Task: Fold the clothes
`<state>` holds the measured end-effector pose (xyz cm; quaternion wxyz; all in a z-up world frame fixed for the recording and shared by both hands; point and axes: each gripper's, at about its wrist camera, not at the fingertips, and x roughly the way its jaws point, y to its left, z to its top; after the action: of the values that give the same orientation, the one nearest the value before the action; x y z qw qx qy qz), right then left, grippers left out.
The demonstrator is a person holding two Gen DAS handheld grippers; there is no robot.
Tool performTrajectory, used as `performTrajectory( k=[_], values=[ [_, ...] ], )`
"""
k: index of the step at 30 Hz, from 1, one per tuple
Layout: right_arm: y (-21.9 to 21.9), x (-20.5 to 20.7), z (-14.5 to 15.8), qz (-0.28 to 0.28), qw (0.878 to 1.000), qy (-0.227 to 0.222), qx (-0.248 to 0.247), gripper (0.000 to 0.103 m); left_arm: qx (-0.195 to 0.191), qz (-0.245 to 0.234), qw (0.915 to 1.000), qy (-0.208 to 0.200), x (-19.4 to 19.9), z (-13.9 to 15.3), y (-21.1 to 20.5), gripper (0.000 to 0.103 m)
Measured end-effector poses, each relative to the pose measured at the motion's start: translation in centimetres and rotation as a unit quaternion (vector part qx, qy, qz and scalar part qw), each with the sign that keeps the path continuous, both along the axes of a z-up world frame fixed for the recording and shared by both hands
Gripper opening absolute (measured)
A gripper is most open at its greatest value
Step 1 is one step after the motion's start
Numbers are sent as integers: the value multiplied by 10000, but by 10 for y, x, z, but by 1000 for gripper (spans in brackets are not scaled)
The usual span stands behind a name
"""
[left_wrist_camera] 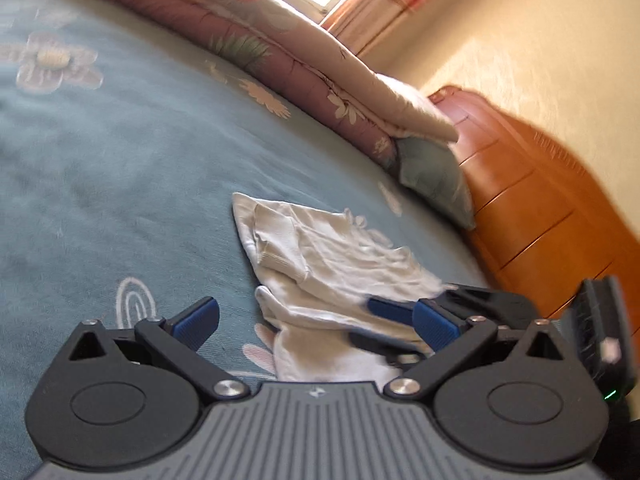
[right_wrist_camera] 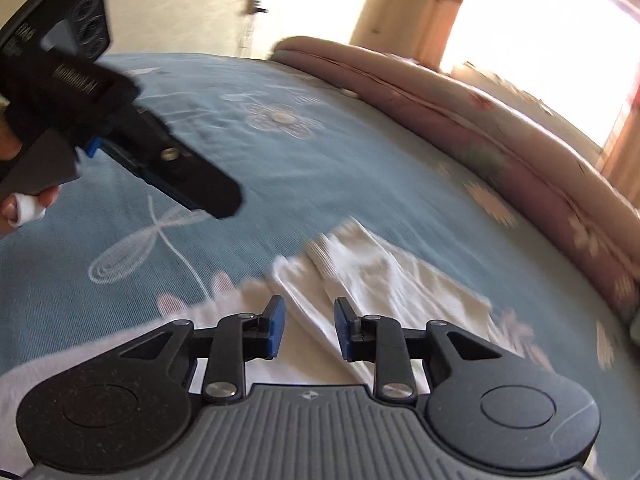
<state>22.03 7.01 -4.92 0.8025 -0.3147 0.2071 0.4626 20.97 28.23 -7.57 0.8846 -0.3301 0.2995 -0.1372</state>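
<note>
White ribbed cotton garment [left_wrist_camera: 320, 264], partly folded, rumpled, lies on blue flower-patterned bedsheet [left_wrist_camera: 100, 152], near rolled pink floral quilt [left_wrist_camera: 248, 52] and orange wooden headboard [left_wrist_camera: 532, 200]. Left gripper [left_wrist_camera: 316, 320] above near edge, jaws spread wide, empty. Right gripper [right_wrist_camera: 310, 330] low over cloth, jaws parted, fold between, not pinching. Risk: closing now may catch single layer, so fold slides apart; blur makes layers hard to judge.

White ribbed-knit cotton garment [left_wrist_camera: 320, 264] [right_wrist_camera: 360, 276], partly folded and rumpled, ribbed cuff uppermost, lying flat on blue floral bedspread [left_wrist_camera: 120, 160].
</note>
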Motion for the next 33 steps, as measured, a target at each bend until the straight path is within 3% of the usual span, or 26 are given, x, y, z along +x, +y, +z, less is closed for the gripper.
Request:
performTrajectory(
  k=[5, 8, 12, 33],
  values=[
    [56, 0, -8, 704, 9952, -376, -559, 25, -621, -21, 9981, 19, 1, -6, 17, 102],
    [72, 12, -18, 853, 9916, -329, -920, 24, -747, -108, 9971, 31, 3, -9, 19, 102],
    [77, 26, -27, 895, 9862, -359, -1345, 21, -624, -109, 9979, 120, 6, -10, 19, 102],
    [88, 41, -28, 657, 9850, -329, -1559, 21, -655, -68, 9978, 83, -3, -11, 20, 102]
  ],
)
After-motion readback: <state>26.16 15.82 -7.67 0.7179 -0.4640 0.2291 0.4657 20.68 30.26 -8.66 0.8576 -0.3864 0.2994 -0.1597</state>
